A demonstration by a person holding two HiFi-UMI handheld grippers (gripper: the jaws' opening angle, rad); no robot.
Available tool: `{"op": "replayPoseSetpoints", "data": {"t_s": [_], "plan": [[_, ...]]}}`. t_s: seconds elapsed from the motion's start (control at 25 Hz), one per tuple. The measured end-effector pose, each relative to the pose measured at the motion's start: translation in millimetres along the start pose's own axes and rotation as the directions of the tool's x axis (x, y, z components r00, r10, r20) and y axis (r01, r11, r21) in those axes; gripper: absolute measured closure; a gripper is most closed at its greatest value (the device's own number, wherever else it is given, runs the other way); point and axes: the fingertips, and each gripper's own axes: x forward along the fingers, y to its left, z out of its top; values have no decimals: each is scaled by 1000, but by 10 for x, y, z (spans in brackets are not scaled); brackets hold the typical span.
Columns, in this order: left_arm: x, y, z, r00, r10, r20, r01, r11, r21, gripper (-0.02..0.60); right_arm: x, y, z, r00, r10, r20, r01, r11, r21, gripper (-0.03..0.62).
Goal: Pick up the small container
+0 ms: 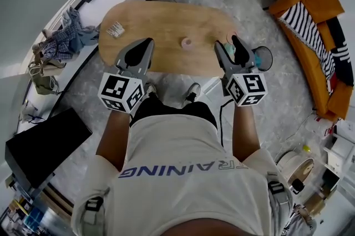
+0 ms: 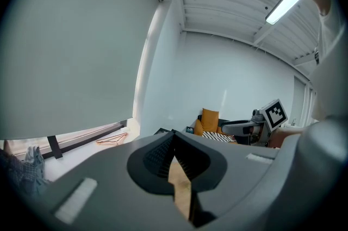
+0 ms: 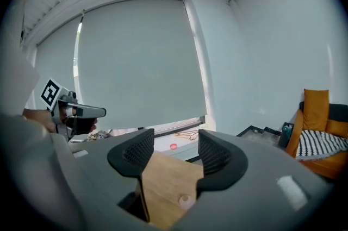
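Wood of the table [image 3: 163, 186] fills the gap between the right gripper's [image 3: 175, 140] parted fingers, which grasp nothing. The small container [image 3: 186, 201], pale pink, shows low in that gap, nearer the right finger and untouched. In the head view it stands by the table's near edge, about midway along, between both grippers and apart from each. The left gripper's [image 2: 174, 133] fingers are clenched together, empty. A crinkled packet [image 1: 115, 29] lies toward the table's left end. An orange sofa [image 1: 319, 4] stands off to the right.
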Motion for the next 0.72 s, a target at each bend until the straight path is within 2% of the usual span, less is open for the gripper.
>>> {"op": "replayPoseSetpoints", "data": {"t_s": [0.32, 0.52, 0.72], "plan": [[48, -50, 20, 1000, -5, -3, 5, 1000, 3, 580, 39, 44, -85, 999, 34, -43, -35, 999, -28, 135], [57, -55, -6, 1000, -7, -14, 7, 1000, 4, 580, 66, 74, -161, 996, 54, -67, -56, 998, -26, 100], [117, 0, -139, 999, -1, -41, 0, 1000, -7, 580, 208, 130, -378, 989, 97, -115, -99, 995, -10, 97]]}}
